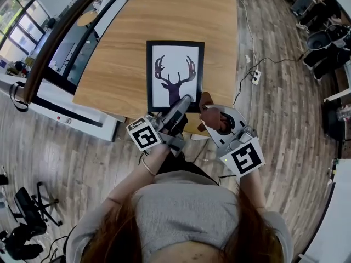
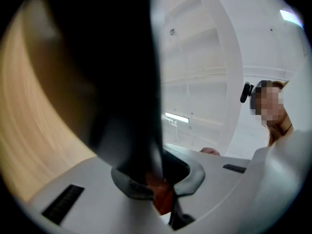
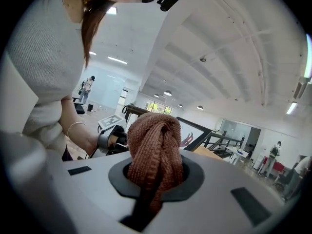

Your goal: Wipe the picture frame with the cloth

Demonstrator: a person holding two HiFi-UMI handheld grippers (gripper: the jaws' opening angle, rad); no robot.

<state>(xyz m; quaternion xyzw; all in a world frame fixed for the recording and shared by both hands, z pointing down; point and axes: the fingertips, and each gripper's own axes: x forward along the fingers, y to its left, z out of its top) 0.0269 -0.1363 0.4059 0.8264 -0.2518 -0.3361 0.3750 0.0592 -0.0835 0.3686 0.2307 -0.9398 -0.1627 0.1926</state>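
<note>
Although the cloth (image 1: 209, 114) is already gathered up, no wiping seems to be done yet: the brown wad hangs just off the picture frame's (image 1: 175, 73) corner at about five o'clock, and I cannot tell whether it touches the black border. The frame, with its deer silhouette, lies on the wooden tabletop (image 1: 131, 26) close to the six o'clock edge, nearest the person. The whole face of the frame looks left to do. The left hand-held gripper (image 1: 184, 103) reaches in from seven o'clock, its jaws clenched on the frame's near edge, the dark border filling its own view, so it appears to be steadying the frame, with its nose angled a little upward. The right hand-held gripper (image 1: 218, 120) comes in from five o'clock, tipped slightly downward, its jaws grasping the bunched cloth, which bulges out in front of them. Both forearms are drawn in close to the body.
</note>
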